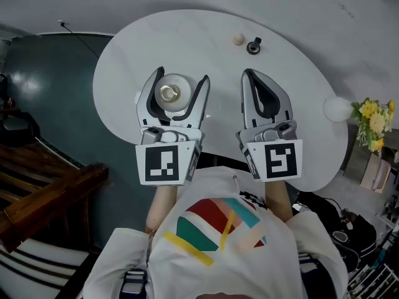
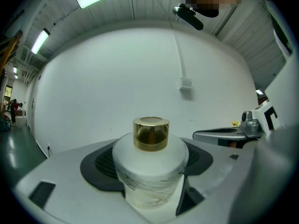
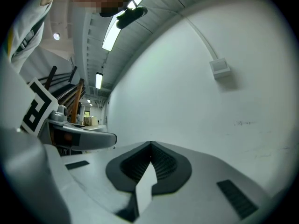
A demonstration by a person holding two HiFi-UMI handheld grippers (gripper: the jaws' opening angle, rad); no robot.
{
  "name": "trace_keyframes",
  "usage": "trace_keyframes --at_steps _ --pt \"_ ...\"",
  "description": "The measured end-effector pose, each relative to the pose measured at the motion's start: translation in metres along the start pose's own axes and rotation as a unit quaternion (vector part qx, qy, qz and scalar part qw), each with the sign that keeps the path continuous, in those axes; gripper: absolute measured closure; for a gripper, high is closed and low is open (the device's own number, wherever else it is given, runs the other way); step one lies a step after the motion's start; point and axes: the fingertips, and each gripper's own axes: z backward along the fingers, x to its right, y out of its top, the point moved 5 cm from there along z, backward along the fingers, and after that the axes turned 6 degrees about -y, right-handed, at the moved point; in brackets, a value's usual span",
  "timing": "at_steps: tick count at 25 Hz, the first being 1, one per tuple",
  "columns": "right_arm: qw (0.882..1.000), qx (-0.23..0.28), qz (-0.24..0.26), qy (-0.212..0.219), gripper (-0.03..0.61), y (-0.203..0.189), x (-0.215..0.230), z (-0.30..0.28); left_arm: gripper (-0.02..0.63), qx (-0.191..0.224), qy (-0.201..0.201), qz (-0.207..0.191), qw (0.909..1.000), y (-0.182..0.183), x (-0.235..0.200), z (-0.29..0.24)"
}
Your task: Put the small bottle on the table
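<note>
The small bottle [image 1: 173, 95] is white and round with a gold cap [image 2: 151, 133]. It sits between the jaws of my left gripper [image 1: 183, 75], which is shut on its body, above the left part of the white oval table [image 1: 305, 98]. I cannot tell whether its base touches the tabletop. In the left gripper view the bottle [image 2: 149, 176] stands upright and fills the gap between the dark pads [image 2: 100, 164]. My right gripper [image 1: 248, 73] is beside it on the right, shut and empty, its pads [image 3: 163, 164] pressed together.
A small beige ball [image 1: 238, 39] and a black knob-like object [image 1: 254, 45] lie at the table's far side. A white globe [image 1: 338, 109] and yellow flowers [image 1: 374, 120] are off the right edge. A wooden bench [image 1: 43, 189] stands at the left.
</note>
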Motion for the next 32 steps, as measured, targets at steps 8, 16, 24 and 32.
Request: trace_keyframes --at_steps 8,16,24,32 --pt "1.000 -0.004 -0.004 0.014 0.566 -0.002 -0.005 -0.008 0.278 -0.012 -0.003 -0.003 0.9999 -0.001 0.002 -0.005" --pt "1.000 -0.018 -0.016 0.012 0.568 -0.015 0.016 -0.020 0.278 -0.042 -0.010 -0.013 0.9990 -0.014 0.004 -0.044" --pt "0.999 -0.040 -0.026 -0.002 0.566 -0.030 0.030 -0.038 0.278 -0.055 -0.033 -0.021 0.9977 -0.026 -0.016 -0.100" --pt "0.997 -0.074 -0.025 -0.002 0.568 -0.052 0.044 -0.061 0.278 -0.083 -0.051 -0.029 0.9948 -0.050 -0.025 -0.160"
